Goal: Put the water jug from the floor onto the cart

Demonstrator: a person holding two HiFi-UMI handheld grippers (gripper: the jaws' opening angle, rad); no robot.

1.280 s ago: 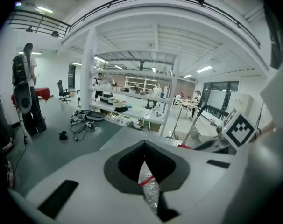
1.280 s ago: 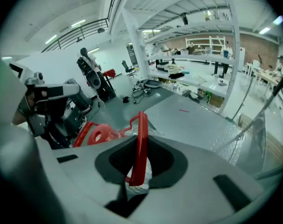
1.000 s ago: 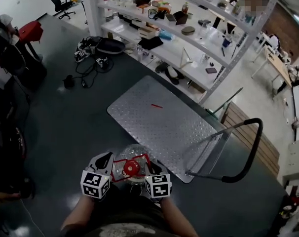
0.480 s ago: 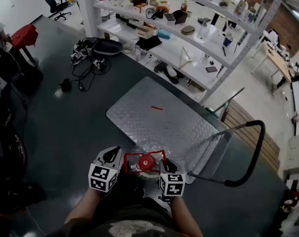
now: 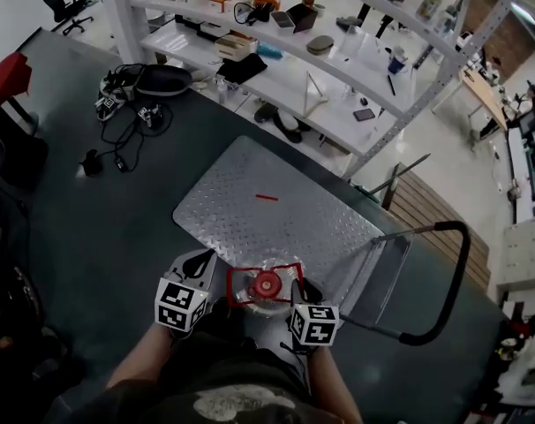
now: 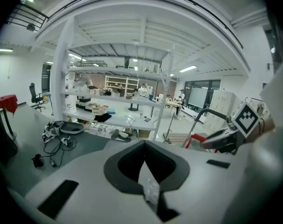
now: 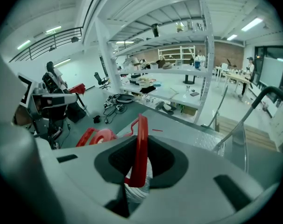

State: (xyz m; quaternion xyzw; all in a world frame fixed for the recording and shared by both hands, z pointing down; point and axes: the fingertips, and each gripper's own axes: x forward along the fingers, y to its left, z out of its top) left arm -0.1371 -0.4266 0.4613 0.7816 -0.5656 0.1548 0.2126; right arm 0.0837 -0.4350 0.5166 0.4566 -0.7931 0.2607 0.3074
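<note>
Hanging at the near edge of the cart point(image 5: 267, 219), the water jug point(image 5: 266, 286) needs a level, centred set-down: right gripper point(image 7: 137, 171) jaws clamp its red handle point(image 7: 141, 143), left gripper point(image 6: 147, 181) jaws pinch its clear plastic side.

The right claw point(image 7: 139, 174) is clamped on the upright red handle point(image 7: 141, 139) of the jug point(image 7: 136, 190) — clear body below, red cap point(image 7: 100, 137) to its left. Ahead lies the cart point(image 7: 193, 132) — shelves point(image 7: 179, 71) stand behind it.
</note>
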